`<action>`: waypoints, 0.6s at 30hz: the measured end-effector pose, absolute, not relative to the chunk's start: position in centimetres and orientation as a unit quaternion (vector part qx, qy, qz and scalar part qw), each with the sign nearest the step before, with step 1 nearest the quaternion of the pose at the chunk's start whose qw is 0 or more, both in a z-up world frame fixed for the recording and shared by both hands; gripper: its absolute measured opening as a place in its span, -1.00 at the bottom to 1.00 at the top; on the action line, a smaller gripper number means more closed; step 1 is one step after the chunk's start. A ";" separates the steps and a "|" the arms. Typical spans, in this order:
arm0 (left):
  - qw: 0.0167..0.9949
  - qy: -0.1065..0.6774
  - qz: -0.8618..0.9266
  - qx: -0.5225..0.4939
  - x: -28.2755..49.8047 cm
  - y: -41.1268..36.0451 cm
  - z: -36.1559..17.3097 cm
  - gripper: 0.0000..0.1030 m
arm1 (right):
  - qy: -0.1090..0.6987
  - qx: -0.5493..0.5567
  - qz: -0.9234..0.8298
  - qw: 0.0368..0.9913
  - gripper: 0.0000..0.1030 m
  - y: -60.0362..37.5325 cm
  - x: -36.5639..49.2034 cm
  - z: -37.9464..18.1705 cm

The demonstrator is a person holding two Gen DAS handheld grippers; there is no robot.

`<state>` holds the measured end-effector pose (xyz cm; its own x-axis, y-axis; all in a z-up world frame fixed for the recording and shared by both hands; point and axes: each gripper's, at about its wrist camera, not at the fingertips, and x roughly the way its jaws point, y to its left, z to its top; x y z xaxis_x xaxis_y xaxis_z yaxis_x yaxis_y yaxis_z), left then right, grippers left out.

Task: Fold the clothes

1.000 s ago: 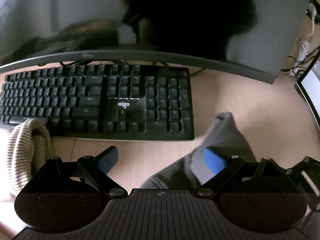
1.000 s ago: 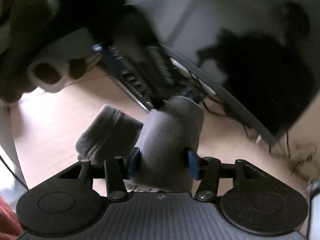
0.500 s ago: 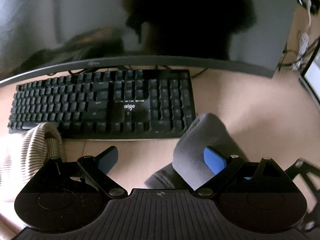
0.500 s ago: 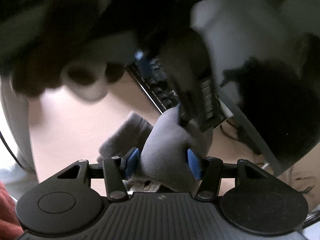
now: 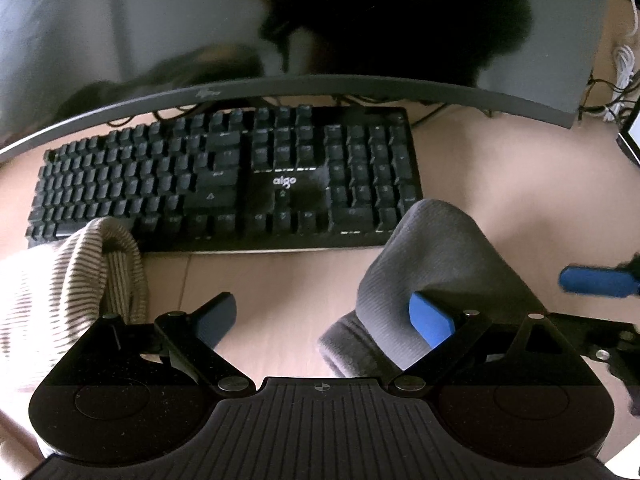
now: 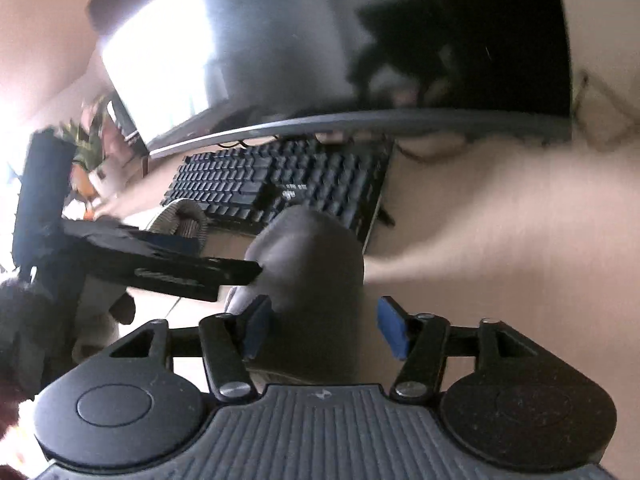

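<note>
Grey sock [image 5: 436, 264] humped on counter [image 5: 280, 280], just before keyboard [image 5: 224, 176]; long axis pointed away toward keyboard; left tongs [image 5: 324, 320] spread wide, nothing held, sock draped over right finger; right tongs [image 6: 326, 328] open around sock, no squeeze seen; right nearer.

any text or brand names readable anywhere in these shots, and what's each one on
"aigo": printed in white on the black keyboard, in the bare panel above the arrow keys.
Logo on the monitor's lower bezel: a small script mark, too small to read.
Keycap legends: too dim and small to read.
Marking on the black bar in the right wrist view: blurred, unreadable.
</note>
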<state>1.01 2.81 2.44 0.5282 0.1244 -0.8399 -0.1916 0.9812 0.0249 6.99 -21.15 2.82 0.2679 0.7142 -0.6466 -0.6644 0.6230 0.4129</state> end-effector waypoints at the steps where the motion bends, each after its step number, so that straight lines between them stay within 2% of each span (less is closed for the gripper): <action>1: 0.872 0.479 0.093 -0.036 1.0 3.0 2.4 0.89 | 0.430 0.044 0.435 0.790 0.29 -21.0 6.5 2.4; 6: 0.864 0.489 0.104 -0.058 0.8 4.6 2.3 0.89 | 0.458 0.064 0.457 0.760 0.33 -18.9 6.3 0.7; 7: 0.863 0.490 0.106 -0.062 0.7 5.0 2.4 0.89 | 0.455 0.053 0.458 0.761 0.38 -18.2 5.9 0.4; 18: 0.855 0.490 0.131 -0.109 -1.5 8.4 3.3 0.87 | 0.403 -0.081 0.441 0.798 0.41 -12.9 1.9 1.2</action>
